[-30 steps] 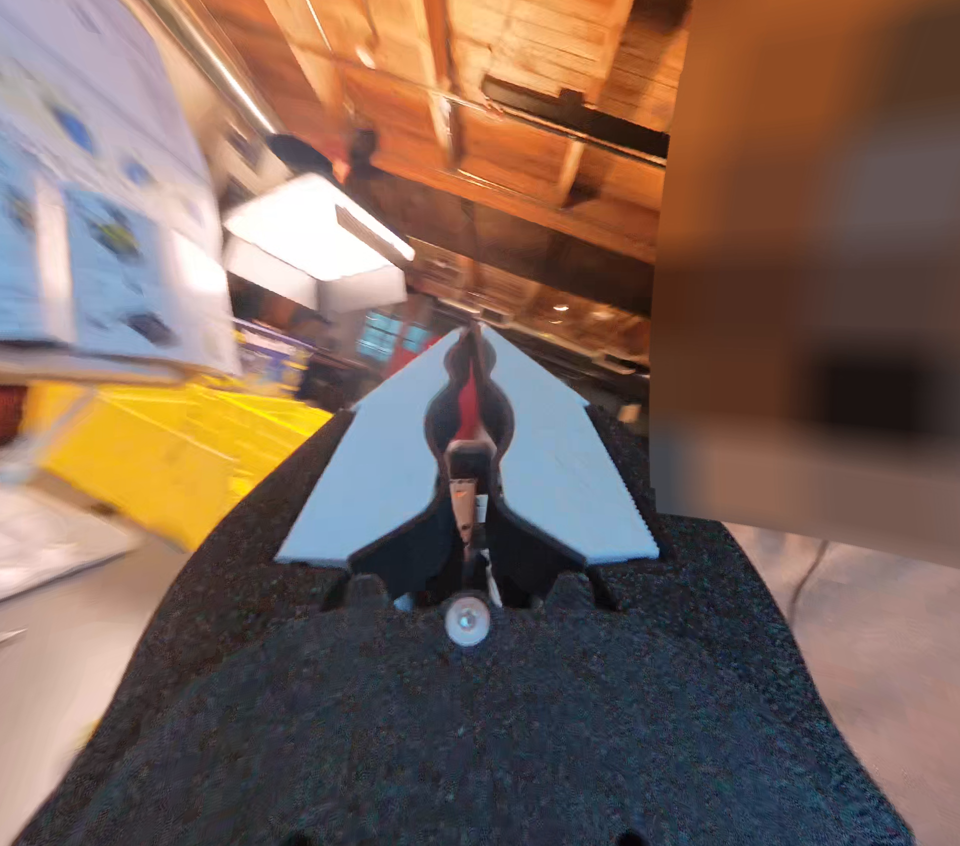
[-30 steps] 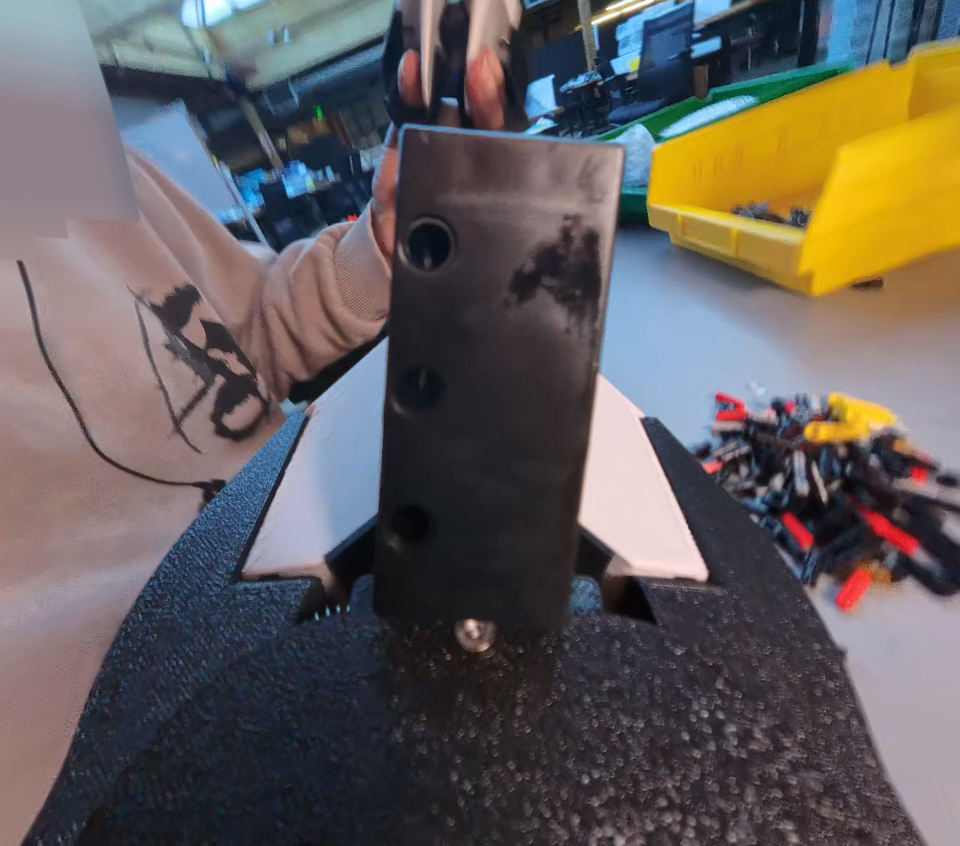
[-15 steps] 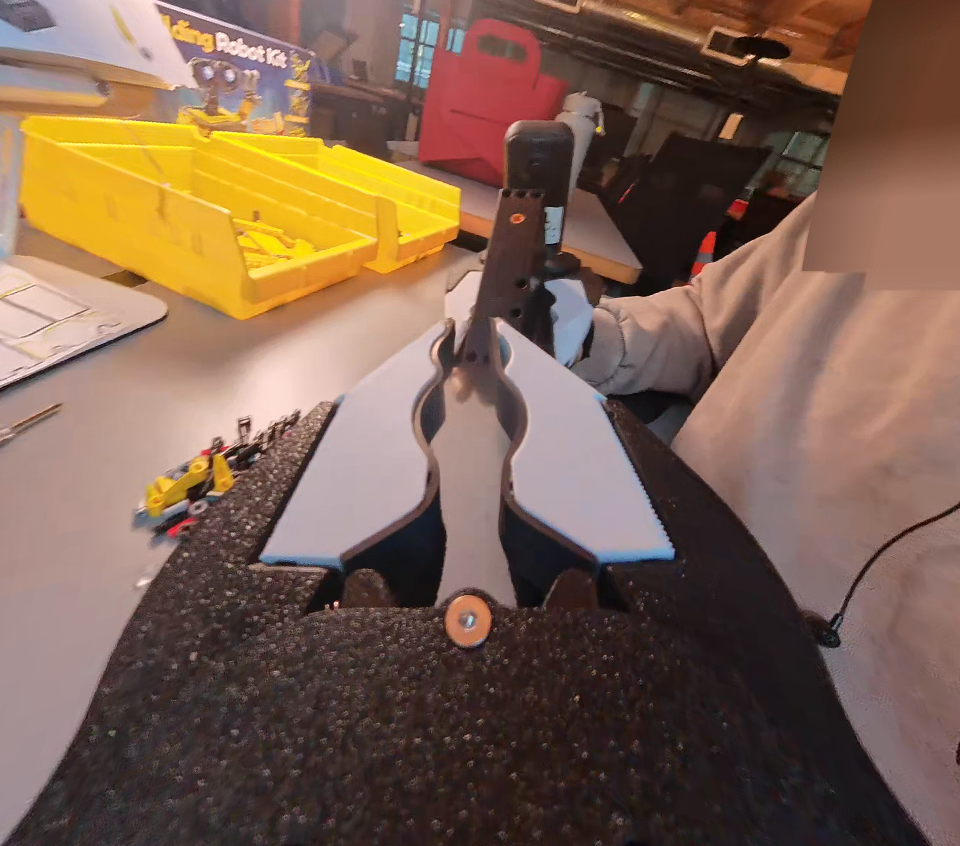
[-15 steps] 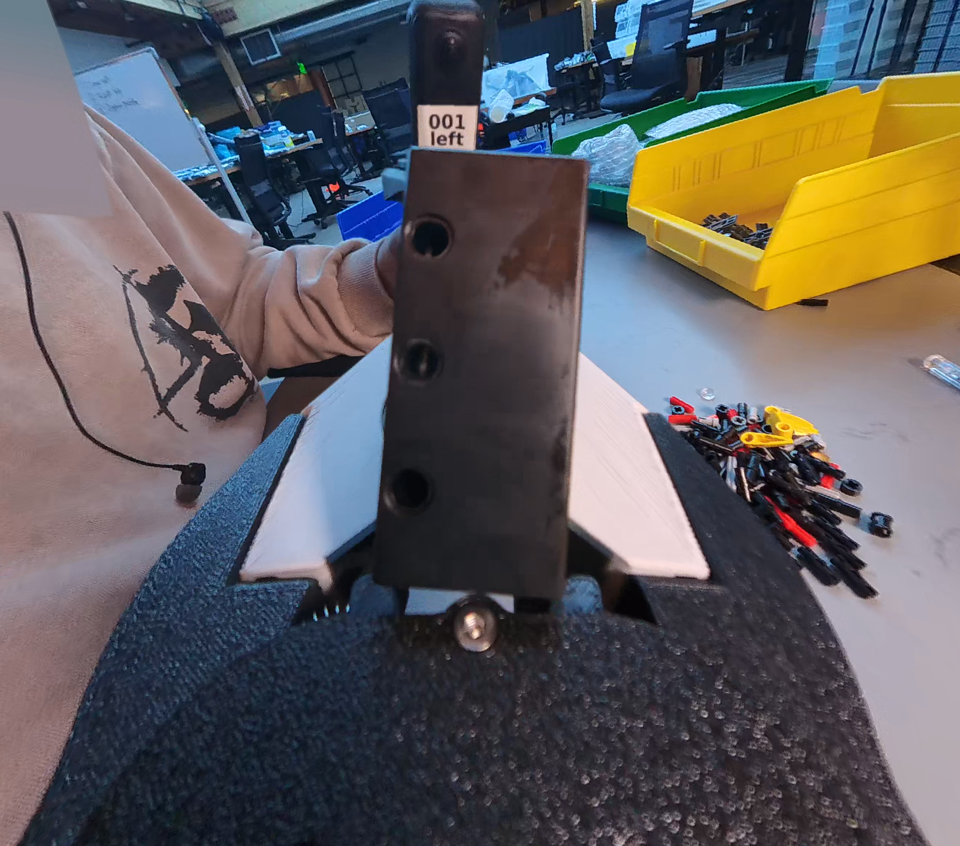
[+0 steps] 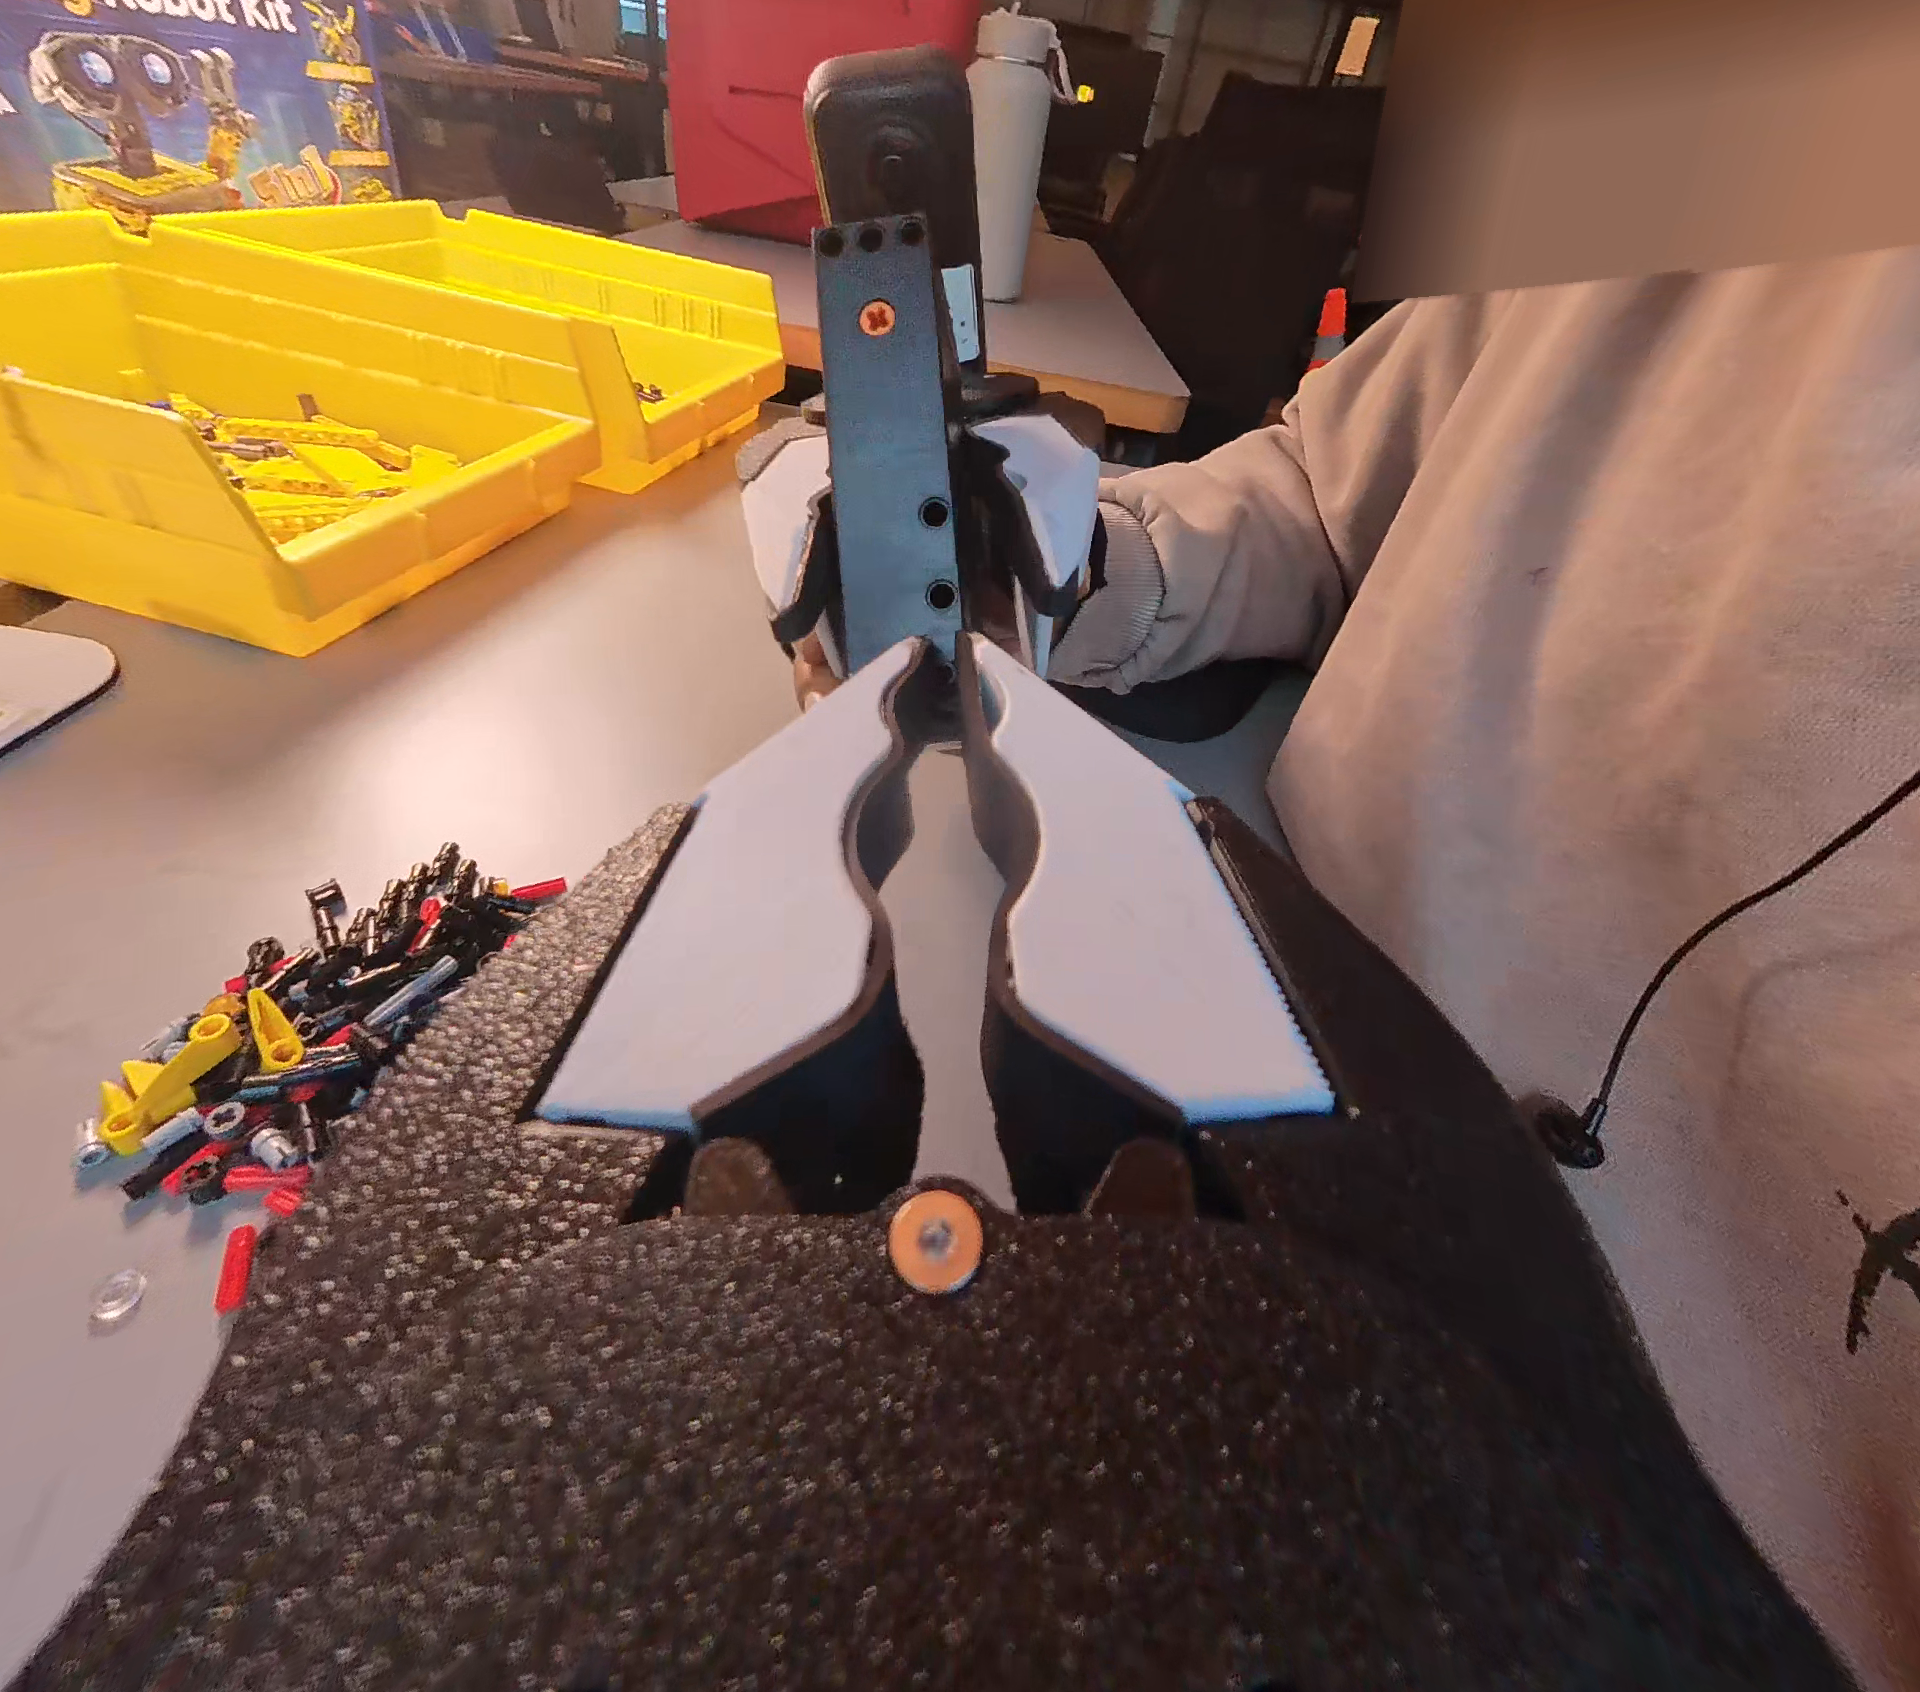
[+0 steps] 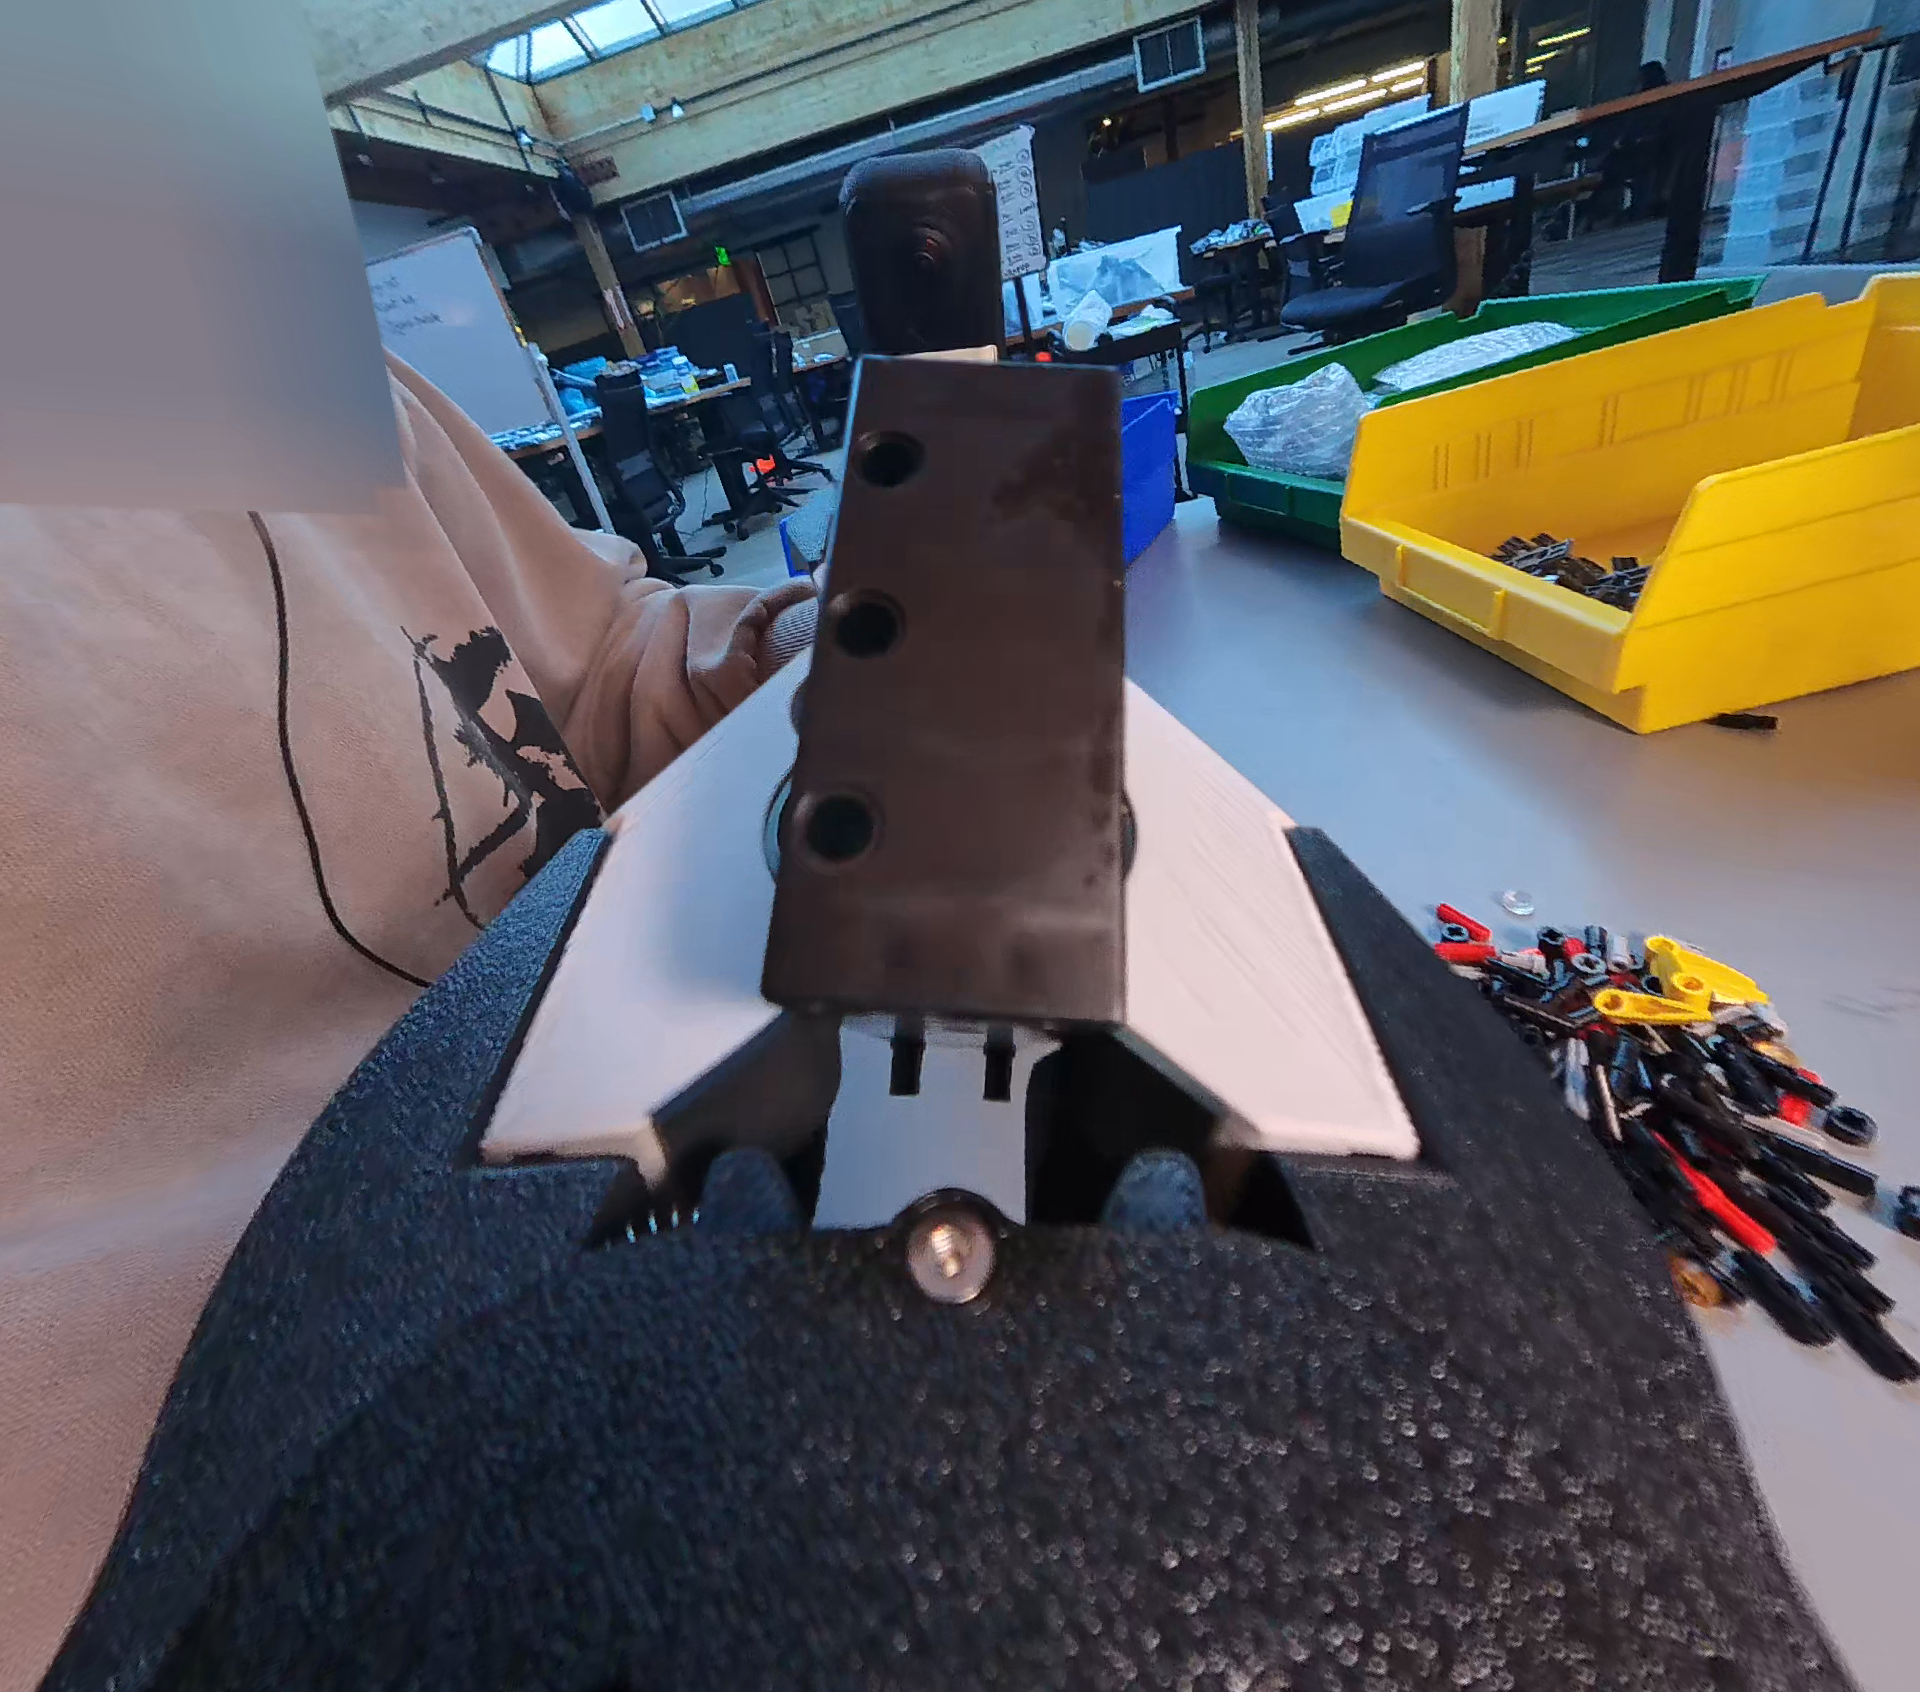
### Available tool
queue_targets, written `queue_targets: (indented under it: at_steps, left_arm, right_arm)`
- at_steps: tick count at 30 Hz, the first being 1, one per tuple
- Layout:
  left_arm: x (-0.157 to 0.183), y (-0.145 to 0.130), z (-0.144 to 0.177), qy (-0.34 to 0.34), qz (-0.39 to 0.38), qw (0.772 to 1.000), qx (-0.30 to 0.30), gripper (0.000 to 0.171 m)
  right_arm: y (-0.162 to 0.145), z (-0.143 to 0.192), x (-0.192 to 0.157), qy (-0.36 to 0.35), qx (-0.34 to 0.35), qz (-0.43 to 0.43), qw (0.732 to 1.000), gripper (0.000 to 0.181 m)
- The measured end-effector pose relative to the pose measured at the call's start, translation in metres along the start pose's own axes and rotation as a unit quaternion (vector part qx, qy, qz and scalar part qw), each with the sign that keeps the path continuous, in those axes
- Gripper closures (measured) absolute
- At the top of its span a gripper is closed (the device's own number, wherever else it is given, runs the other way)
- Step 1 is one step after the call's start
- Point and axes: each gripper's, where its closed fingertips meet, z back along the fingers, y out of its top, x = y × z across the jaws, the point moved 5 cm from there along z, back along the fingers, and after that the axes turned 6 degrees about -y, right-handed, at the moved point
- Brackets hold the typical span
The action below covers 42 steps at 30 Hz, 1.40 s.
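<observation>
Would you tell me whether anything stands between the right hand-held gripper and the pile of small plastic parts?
Nothing visible lies on the grey table between the right hand-held gripper and the pile of small plastic parts, off to its right. A black perforated plate does sit between its fingers, though.

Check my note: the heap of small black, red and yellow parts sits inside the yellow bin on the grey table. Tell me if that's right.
Not right. The heap of small parts lies loose on the grey table, outside the yellow bin, which stands apart from it, farther back on the same table. The left wrist view shows this.
</observation>
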Motion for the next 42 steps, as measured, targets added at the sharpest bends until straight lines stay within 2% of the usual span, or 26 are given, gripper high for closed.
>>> queue_targets:
  at_steps: [4, 17, 18, 19, 20, 21, 24, 28, 40, 42]
  left_arm:
    - [0.004, 0.003, 0.0, -0.003, -0.005, 1.0, -0.011, 0.169]
    - [0.015, 0.008, 0.005, -0.005, -0.023, 0.999, -0.04, 0.169]
    - [0.013, 0.022, 0.023, -0.002, -0.018, 1.0, 0.014, 0.171]
    - [0.006, 0.041, 0.059, 0.028, -0.011, 0.997, 0.074, 0.171]
    - [0.001, 0.048, 0.085, 0.069, -0.029, 0.993, 0.089, 0.171]
    - [-0.001, 0.044, 0.089, 0.09, -0.044, 0.992, 0.07, 0.171]
    - [-0.015, 0.015, 0.06, 0.084, -0.021, 0.996, -0.014, 0.171]
    - [-0.04, -0.028, 0.051, 0.114, 0.016, 0.987, -0.116, 0.171]
    - [-0.054, -0.057, 0.026, 0.13, 0.04, 0.98, -0.146, 0.171]
    - [-0.054, -0.058, 0.025, 0.139, 0.031, 0.978, -0.151, 0.165]
  right_arm:
    - [0.002, 0.0, -0.003, 0.017, 0.005, -0.006, 1.0, 0.139]
    - [-0.017, 0.001, -0.012, 0.045, -0.106, 0.07, 0.991, 0.141]
    - [-0.017, 0.008, -0.008, 0.041, -0.104, 0.071, 0.991, 0.141]
    - [-0.012, 0.025, 0.008, 0.007, -0.089, 0.054, 0.994, 0.141]
    - [-0.005, 0.041, 0.02, -0.021, -0.071, 0.045, 0.996, 0.141]
    - [-0.01, 0.043, 0.021, -0.029, -0.092, 0.063, 0.993, 0.14]
    - [-0.034, 0.019, 0.012, -0.005, -0.142, 0.085, 0.986, 0.14]
    - [-0.028, 0.032, 0.026, -0.039, -0.139, 0.08, 0.986, 0.139]
    - [-0.026, 0.037, 0.028, -0.044, -0.126, 0.073, 0.988, 0.139]
    - [-0.028, 0.036, 0.029, -0.048, -0.125, 0.069, 0.989, 0.139]
